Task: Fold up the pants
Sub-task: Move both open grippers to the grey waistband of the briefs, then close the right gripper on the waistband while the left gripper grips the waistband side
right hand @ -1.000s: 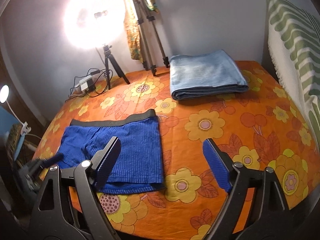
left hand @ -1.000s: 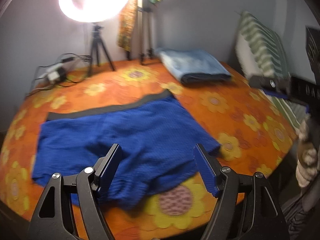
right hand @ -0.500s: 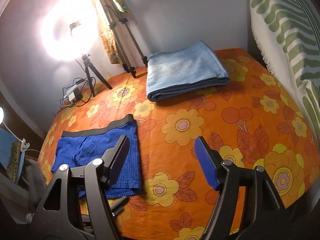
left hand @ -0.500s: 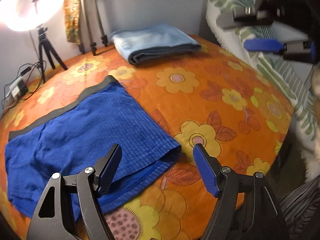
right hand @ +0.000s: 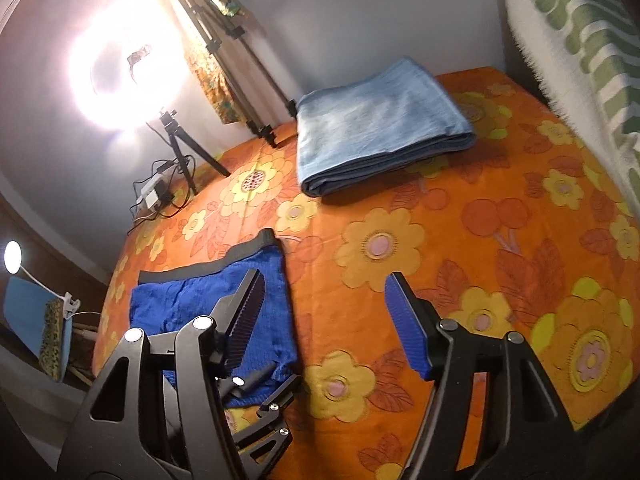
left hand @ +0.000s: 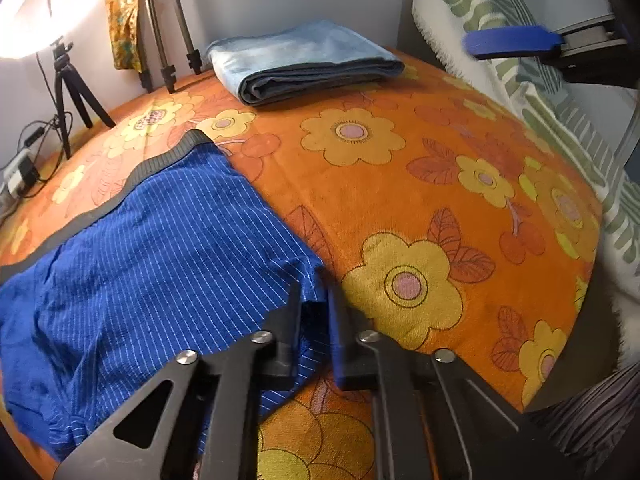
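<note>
Blue pinstriped shorts (left hand: 160, 248) with a dark grey waistband lie flat on the orange flowered bedspread (left hand: 440, 168). My left gripper (left hand: 314, 312) is shut on the near right corner of the shorts' leg hem. In the right wrist view the shorts (right hand: 192, 304) lie at lower left, with the left gripper (right hand: 276, 380) seen on their near corner. My right gripper (right hand: 324, 320) is open and empty, held high above the bedspread (right hand: 480, 240); it also shows in the left wrist view's upper right (left hand: 516, 42).
Folded light blue jeans (left hand: 304, 60) lie at the far side of the bed. A ring light on a small tripod (right hand: 124, 76), larger tripod legs (left hand: 160, 40) and cables stand by the back wall. A green striped blanket (left hand: 560, 92) lies on the right.
My left gripper has moved down to the shorts' near right corner and closed on it. My right gripper has risen and tilted, still open.
</note>
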The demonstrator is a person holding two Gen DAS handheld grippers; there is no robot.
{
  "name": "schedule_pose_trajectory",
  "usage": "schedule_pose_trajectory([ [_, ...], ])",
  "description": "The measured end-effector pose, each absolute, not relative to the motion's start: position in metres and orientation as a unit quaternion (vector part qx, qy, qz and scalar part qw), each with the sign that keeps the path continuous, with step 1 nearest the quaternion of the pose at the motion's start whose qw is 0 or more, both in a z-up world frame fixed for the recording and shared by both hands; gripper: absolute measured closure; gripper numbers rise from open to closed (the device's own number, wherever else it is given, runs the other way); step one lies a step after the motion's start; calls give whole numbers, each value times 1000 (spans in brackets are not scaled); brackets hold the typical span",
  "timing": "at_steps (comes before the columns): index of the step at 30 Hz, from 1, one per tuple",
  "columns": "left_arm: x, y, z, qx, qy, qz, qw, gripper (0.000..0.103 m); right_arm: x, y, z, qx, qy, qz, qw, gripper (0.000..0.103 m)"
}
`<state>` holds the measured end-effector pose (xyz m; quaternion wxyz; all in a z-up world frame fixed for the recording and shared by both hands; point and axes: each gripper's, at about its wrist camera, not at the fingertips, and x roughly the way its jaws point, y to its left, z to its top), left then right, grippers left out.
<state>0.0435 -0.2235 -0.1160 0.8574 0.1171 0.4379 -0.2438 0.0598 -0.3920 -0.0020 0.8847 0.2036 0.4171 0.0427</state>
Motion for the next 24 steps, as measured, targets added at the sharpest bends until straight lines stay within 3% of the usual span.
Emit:
schedule_pose_trajectory([
  [7, 48, -193, -92, 51, 414, -253, 873, 98, 112, -363, -28, 173, 455, 68, 871, 37],
  [24, 56, -153, -83, 3, 405, -249, 880, 99, 217, -333, -106, 244, 530, 121, 803, 50],
])
